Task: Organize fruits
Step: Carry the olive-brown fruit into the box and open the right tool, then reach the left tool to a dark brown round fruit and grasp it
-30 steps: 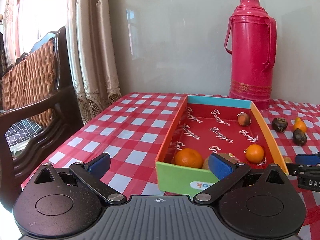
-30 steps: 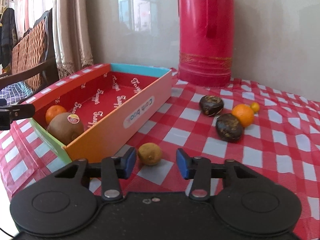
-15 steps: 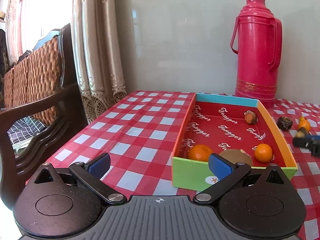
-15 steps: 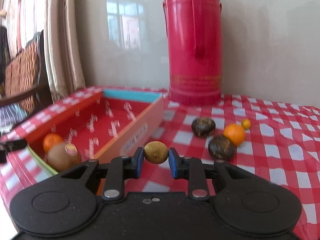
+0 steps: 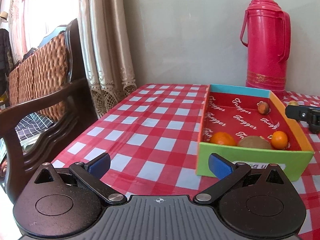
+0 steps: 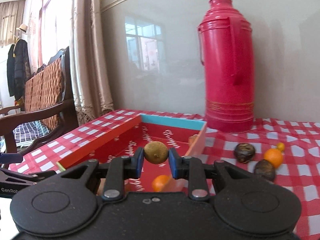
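My right gripper (image 6: 156,161) is shut on a small brown round fruit (image 6: 155,152) and holds it in the air above the colourful box (image 6: 104,140). In the left wrist view the box (image 5: 252,159) holds an orange (image 5: 222,138), a kiwi (image 5: 254,141), a small orange (image 5: 279,139) and a brown fruit (image 5: 263,107). My left gripper (image 5: 159,165) is open and empty, low over the checked cloth to the left of the box. The right gripper's tip (image 5: 302,116) shows at the box's right wall.
A tall red thermos (image 6: 227,68) stands at the back by the wall. Two dark fruits (image 6: 244,152), an orange (image 6: 273,157) and a tiny orange fruit (image 6: 280,146) lie on the cloth right of the box. A wooden wicker chair (image 5: 40,92) stands left of the table.
My right gripper closed on the small brown fruit, lifted it off the cloth and carried it left over the box. My left gripper drew back to the left, away from the box.
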A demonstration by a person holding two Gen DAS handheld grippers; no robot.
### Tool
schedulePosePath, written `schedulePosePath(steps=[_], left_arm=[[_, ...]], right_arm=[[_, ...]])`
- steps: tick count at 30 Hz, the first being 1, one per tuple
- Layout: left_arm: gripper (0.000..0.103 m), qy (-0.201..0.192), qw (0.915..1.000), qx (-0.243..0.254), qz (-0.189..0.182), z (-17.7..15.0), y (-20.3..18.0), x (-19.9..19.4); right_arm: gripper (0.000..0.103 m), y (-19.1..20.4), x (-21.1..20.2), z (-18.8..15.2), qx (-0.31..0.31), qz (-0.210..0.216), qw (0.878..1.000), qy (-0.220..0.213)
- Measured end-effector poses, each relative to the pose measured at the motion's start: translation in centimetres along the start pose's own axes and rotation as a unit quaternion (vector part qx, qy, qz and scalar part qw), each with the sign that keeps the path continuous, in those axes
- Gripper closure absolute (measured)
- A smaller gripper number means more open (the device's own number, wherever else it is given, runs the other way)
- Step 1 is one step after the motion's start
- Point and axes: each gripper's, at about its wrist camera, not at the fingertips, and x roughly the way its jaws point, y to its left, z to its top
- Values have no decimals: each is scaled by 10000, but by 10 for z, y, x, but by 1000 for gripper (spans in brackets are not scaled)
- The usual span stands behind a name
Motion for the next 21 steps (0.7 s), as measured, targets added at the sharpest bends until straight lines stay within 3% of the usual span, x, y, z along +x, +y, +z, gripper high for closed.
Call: schedulePosePath(steps=[6, 7, 8, 10, 21], left_arm=[[0, 53, 9999, -57, 121, -5, 18, 3], [0, 67, 9999, -70, 136, -6, 20, 3], [0, 81, 9998, -83, 150, -7, 23, 4], [0, 101, 9997, -129, 165, -8, 28, 5], [0, -18, 9989, -467, -19, -1, 21, 2]], right_arm=[[81, 19, 11, -6, -59, 133, 9998, 108], [73, 22, 12, -7, -86, 98, 9999, 82], [56, 25, 11, -8, -103, 47, 9999, 45], [40, 26, 7, -8, -97, -12, 9998, -145], [40, -10, -14, -4, 297, -412, 9975, -493]])
